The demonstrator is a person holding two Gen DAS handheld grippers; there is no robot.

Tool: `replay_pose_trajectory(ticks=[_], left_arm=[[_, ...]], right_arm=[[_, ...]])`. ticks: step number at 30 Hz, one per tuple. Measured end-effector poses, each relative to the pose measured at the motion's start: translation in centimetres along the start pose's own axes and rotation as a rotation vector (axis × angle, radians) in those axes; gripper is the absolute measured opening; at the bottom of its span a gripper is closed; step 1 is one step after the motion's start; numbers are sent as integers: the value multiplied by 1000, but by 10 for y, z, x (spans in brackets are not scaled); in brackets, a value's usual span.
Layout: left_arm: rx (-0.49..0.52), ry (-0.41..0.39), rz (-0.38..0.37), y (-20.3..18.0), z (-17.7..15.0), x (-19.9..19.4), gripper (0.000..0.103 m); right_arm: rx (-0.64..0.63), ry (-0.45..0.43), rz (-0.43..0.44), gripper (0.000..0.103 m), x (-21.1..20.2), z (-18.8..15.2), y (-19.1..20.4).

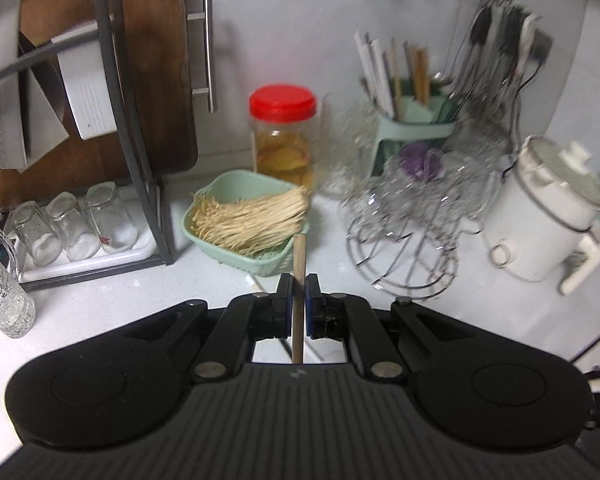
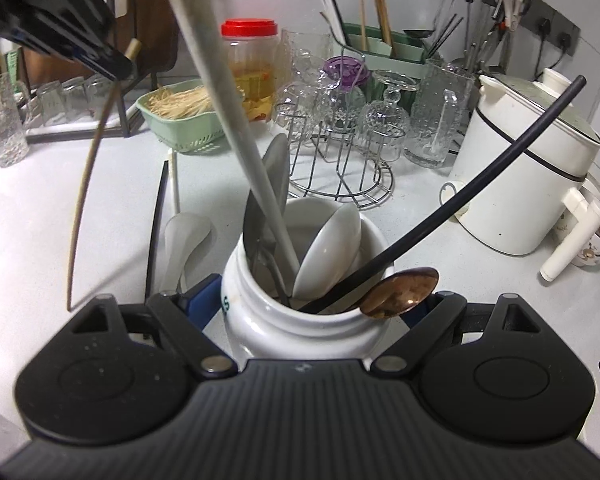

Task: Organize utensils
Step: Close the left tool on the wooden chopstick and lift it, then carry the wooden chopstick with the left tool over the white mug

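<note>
The left gripper [image 1: 299, 300] is clamped almost shut on a wooden chopstick [image 1: 299, 264], held above the counter [image 2: 28, 208]; the right gripper [image 2: 320, 300] grips the white ceramic jar [image 2: 300, 320] at its sides, already holding spoons and chopsticks; the step in hand looks like carrying the chopstick over; next, its lower tip must be aimed into the jar's crowded mouth, then released.

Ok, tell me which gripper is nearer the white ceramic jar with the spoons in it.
Right. The right gripper is clamped around the white ceramic jar. The left gripper is raised up and off to the jar's left, holding a wooden chopstick.
</note>
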State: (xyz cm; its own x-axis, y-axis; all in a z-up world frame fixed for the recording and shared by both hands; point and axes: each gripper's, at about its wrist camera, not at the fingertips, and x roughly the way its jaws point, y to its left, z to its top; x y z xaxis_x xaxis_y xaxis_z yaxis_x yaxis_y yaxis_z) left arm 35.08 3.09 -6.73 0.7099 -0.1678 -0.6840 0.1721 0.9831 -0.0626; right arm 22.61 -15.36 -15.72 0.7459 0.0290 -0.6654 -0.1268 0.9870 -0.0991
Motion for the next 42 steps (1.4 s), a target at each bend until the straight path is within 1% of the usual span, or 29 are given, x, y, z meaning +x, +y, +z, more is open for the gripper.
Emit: replay_pose_trajectory(ticks=[9,15,21,23,31,37,42], left_arm=[[-37,-49,-64,-5,-11,-44,7],[16,-60,-112,-16,-15,-60,7],[28,-90,-152,-21,-10,-77,7],[30,-102,-173,-22,-7,-83,7],[45,-163,-220,-30,11,-110,7],[39,-204,-268,-33,38,-127,7],[59,-238,-305,-44,54,-140,7]], right_arm=[[9,-20,-15,91,-1,-1,3],[10,-14,-18,91,2,2,3],[13,-19,-25,91,4,3,4],[8,-18,-25,91,5,3,4],[5,-13,-22,91,8,5,4],[4,-6,-21,91,8,7,4],[5,-2,-21,91,8,8,4]])
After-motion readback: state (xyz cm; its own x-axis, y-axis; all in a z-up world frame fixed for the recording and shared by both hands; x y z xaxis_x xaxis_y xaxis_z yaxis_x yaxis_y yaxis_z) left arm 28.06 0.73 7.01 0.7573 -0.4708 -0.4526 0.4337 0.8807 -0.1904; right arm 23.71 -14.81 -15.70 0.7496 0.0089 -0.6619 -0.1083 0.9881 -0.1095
